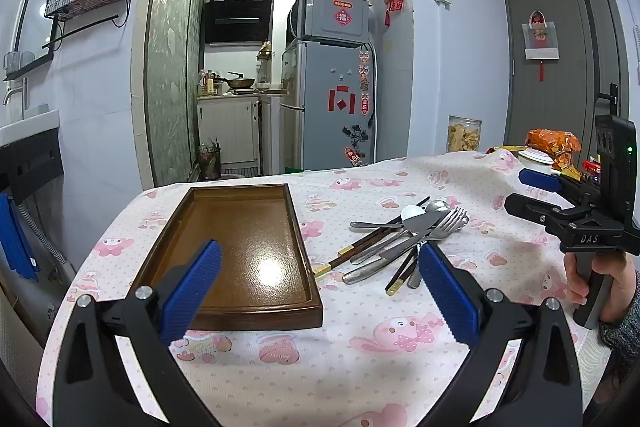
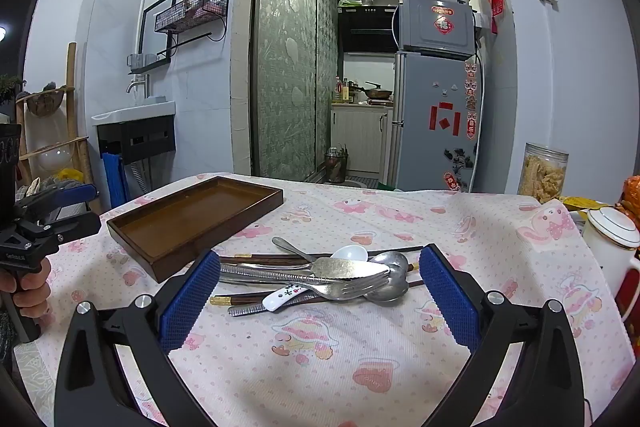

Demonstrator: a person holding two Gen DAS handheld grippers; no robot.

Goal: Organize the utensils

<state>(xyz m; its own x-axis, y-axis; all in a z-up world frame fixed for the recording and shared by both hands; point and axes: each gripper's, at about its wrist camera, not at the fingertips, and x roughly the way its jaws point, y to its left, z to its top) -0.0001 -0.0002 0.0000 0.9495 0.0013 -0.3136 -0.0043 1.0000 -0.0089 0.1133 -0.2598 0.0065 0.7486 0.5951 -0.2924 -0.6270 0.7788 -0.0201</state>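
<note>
A table covered with a pink cartoon-print cloth [image 1: 320,359] holds a brown wooden tray [image 1: 240,251] on the left and a loose pile of utensils [image 2: 320,279] just to its right, not touching it. In the pile lie a fork [image 2: 352,289], a serrated knife [image 2: 344,267], metal spoons [image 2: 390,261], a white ceramic spoon [image 2: 354,253] and dark chopsticks [image 2: 256,261] with gold tips, all crossing one another. The tray has nothing in it.

The left gripper [image 1: 320,283] hangs over the near edge of the table, its 2 blue fingers [image 1: 192,291] spread wide with nothing between them, one over the tray's near corner and the other by the chopstick ends. The right gripper [image 2: 320,291] hovers near the pile, its fingers [image 2: 450,295] equally wide and framing the utensils without touching them. A hand [image 1: 600,291] grips its handle.

At the far right of the table stand a clear jar [image 2: 544,173] of snacks and a white lidded pot [image 2: 610,235].
</note>
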